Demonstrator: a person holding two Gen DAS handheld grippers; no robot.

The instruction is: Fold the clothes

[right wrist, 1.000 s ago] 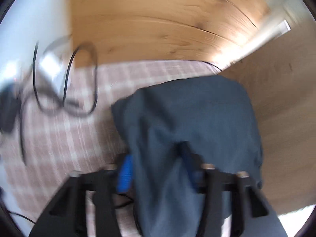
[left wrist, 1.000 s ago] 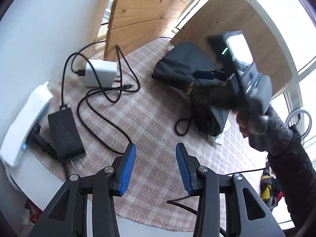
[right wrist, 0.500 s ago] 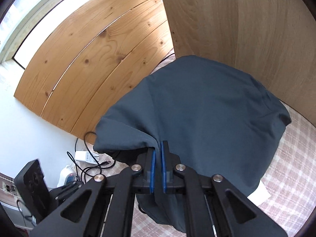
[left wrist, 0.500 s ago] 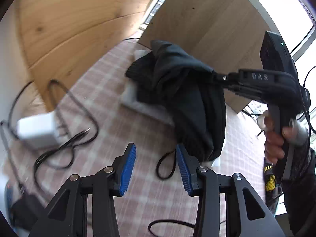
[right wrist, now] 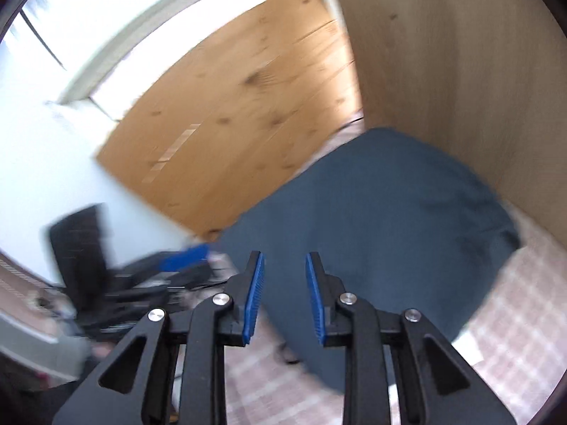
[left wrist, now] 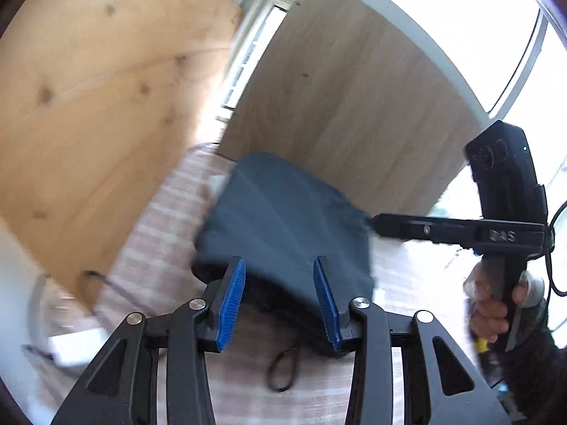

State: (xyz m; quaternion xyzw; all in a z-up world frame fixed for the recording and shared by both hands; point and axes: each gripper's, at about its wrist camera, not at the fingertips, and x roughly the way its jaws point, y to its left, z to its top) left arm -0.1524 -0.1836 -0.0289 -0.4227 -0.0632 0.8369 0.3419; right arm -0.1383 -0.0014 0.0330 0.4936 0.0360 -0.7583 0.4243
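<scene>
A dark blue-grey garment lies bunched on the pink checked cloth, against the wooden boards. It also shows in the right wrist view. My left gripper is open, its blue pads just above the garment's near edge, holding nothing. My right gripper is open and empty above the garment's near left edge. In the left wrist view the right gripper reaches in from the right, its tip at the garment's right edge.
Wooden boards and a pale wood panel stand close behind the garment. A black cord loop lies on the cloth below it. A blurred white charger lies at the lower left. Bright windows are behind.
The right gripper has opened and let go of the garment, which has dropped from hanging to lying on the cloth. My left gripper has swung right and closer to the garment.
</scene>
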